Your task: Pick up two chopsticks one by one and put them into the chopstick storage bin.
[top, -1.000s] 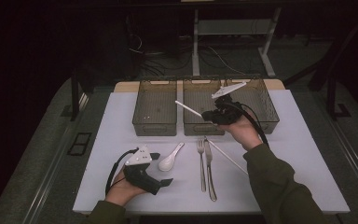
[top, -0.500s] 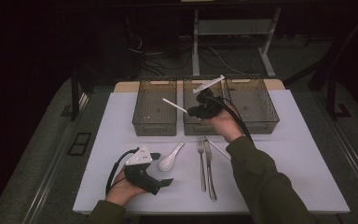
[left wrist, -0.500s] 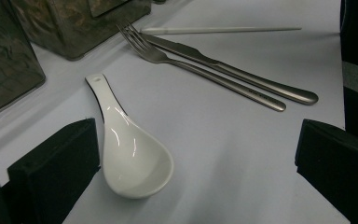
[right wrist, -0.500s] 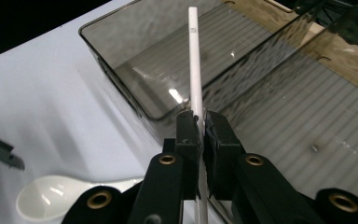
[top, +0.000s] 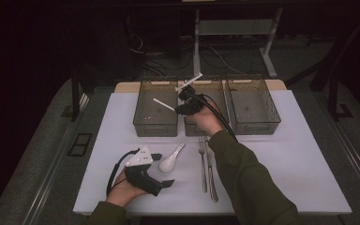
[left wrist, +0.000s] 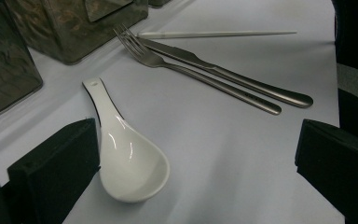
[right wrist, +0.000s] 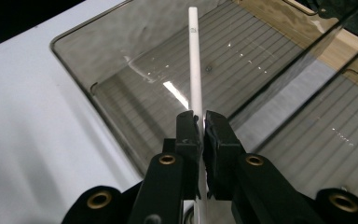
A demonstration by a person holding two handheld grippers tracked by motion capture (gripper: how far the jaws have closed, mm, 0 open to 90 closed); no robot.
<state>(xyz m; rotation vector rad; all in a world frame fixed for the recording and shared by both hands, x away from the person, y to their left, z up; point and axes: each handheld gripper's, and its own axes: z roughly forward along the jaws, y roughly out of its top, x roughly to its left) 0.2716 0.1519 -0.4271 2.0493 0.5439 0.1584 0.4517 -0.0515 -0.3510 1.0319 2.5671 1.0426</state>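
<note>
**Chopstick held over the left bin**

The white chopstick (right wrist: 195, 60) is pinched between the right gripper (top: 185, 104)'s clenched jaws and hangs above the left bin (top: 155, 125), its far end pointing out over the bin's ribbed floor. The bins stand in a row of three on a white sheet (top: 300, 154) over the table, with a dark room, cables and stands behind. The left gripper's own view brings close a second chopstick (left wrist: 214, 33) lying past the knife (left wrist: 205, 63) and fork (left wrist: 200, 79), and a white spoon (left wrist: 126, 158) lying between its jaws. The left gripper (top: 161, 176) rests on the sheet, jaws spread apart, gripping nothing. The middle bin (top: 215, 93) sits under the right hand.
</note>
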